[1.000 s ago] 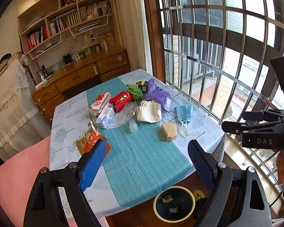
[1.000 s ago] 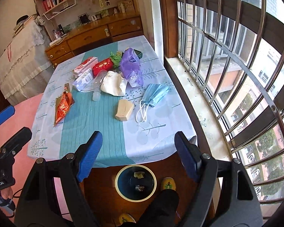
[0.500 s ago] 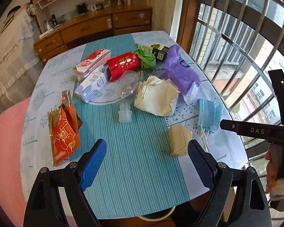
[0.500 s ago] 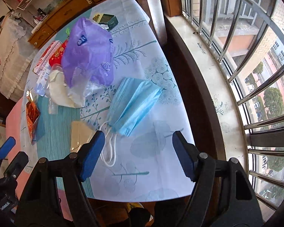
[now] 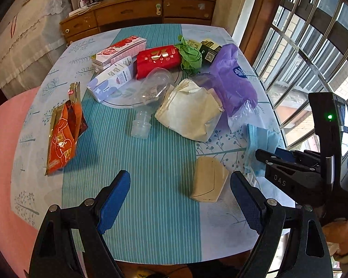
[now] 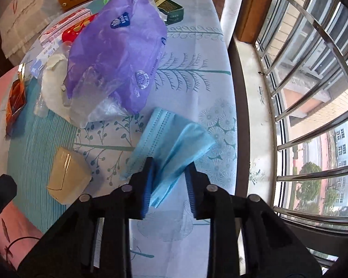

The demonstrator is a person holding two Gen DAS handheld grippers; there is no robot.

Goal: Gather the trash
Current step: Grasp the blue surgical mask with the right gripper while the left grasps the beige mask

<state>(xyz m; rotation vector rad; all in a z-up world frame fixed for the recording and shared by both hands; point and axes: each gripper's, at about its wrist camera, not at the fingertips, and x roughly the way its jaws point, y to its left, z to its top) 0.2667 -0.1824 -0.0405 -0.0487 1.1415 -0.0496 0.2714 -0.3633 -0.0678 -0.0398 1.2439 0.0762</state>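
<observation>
The blue face mask (image 6: 174, 143), lying on the bench just beside the purple bag (image 6: 118, 53), has just been closed on by the right hand-held gripper (image 6: 168, 185), while the left hand-held gripper (image 5: 181, 199) is held released; lifting is judged next.

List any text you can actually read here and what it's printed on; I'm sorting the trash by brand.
"DAS": on the black body of the right claw.
Purple bag: round blue logo, lettering too blurred to read.
Red box, white carton, orange snack packet, dark green box: print too small to read.
</observation>
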